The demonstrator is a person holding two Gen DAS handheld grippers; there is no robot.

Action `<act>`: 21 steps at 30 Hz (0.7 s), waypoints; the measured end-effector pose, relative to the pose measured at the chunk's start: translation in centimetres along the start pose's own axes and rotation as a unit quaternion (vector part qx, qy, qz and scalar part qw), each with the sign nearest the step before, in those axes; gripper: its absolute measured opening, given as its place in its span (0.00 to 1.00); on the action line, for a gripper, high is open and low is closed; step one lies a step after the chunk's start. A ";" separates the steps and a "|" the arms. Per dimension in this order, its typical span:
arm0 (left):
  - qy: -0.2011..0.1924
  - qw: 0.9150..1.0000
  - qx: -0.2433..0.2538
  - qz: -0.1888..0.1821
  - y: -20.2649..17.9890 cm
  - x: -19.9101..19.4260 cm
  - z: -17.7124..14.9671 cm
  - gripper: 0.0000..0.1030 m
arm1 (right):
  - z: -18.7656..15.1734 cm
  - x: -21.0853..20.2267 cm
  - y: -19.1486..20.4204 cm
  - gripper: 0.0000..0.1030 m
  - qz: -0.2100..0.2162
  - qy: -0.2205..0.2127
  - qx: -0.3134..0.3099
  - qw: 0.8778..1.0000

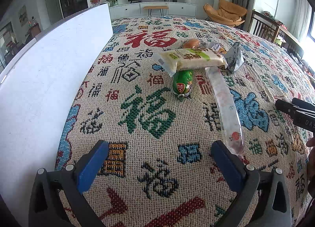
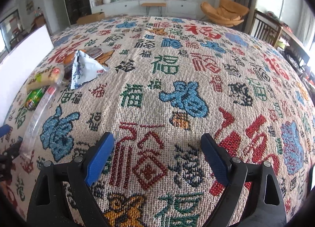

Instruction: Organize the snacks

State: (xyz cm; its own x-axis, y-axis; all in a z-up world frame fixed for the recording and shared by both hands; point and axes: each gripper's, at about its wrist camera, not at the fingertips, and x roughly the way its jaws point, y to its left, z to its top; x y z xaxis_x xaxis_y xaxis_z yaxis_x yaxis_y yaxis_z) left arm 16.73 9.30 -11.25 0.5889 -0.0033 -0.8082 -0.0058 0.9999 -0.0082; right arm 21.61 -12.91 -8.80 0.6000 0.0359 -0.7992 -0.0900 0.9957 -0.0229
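Observation:
A small pile of snacks lies on the patterned tablecloth (image 1: 149,112). A cream and green packet (image 1: 189,59) rests on top of a green sausage-shaped packet (image 1: 182,84). A long clear packet (image 1: 226,106) stretches toward me. A silver-blue triangular packet (image 1: 235,57) and an orange bun (image 1: 192,43) sit behind. My left gripper (image 1: 160,160) is open and empty, short of the pile and just left of the long packet's near end. My right gripper (image 2: 157,150) is open over bare cloth, with the silver-blue packet (image 2: 84,67) and the long clear packet (image 2: 38,120) far to its left.
A big white box (image 1: 49,69) stands along the table's left side, its wall (image 2: 25,53) also seen in the right wrist view. The right gripper's black frame (image 1: 301,117) enters at the right edge. Beyond the table are chairs, a TV cabinet and plants.

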 end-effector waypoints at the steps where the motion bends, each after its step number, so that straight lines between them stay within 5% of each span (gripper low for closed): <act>1: 0.000 1.000 0.000 0.000 0.0 0.0 0.0 1.00 | 0.1 0.1 -0.1 0.90 0.004 0.001 0.003 1.000; 5: 0.000 1.000 -0.001 -0.002 0.0 -0.1 0.0 1.00 | 0.5 0.1 -0.2 0.89 0.015 0.015 0.006 1.000; 8: 0.000 1.000 -0.001 -0.001 0.0 -0.1 0.0 1.00 | 1.6 -1.0 0.5 0.88 0.108 0.035 0.049 0.992; 11: 0.000 1.000 -0.001 -0.001 0.0 -0.1 0.0 1.00 | 3.9 -1.8 4.9 0.88 0.183 0.054 0.018 0.981; 14: 0.000 1.000 -0.001 -0.001 0.0 -0.1 0.0 1.00 | 5.6 -0.1 10.2 0.85 0.203 0.101 -0.032 0.973; 15: 0.000 1.000 -0.001 -0.001 0.0 -0.1 0.0 1.00 | 6.0 0.8 11.8 0.80 0.189 0.112 -0.049 0.974; 18: 0.000 1.000 -0.001 -0.002 0.0 -0.1 0.0 1.00 | 6.0 3.1 14.2 0.45 0.165 0.150 -0.072 0.972; 20: -0.001 1.000 -0.001 -0.002 0.0 -0.1 0.0 1.00 | 6.0 3.5 14.4 0.42 0.154 0.148 -0.069 0.975; 21: -0.001 1.000 -0.001 -0.002 0.0 -0.1 0.0 1.00 | 6.1 3.6 14.2 0.32 0.154 0.149 -0.066 0.975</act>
State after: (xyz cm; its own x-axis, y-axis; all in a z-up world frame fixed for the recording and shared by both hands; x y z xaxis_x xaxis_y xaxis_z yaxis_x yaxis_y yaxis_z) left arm 16.72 9.33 -11.17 0.5899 -0.0062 -0.8075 -0.0053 0.9999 -0.0116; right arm 27.32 1.88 -8.34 0.2731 0.2856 -0.9186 -0.3432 0.9210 0.1844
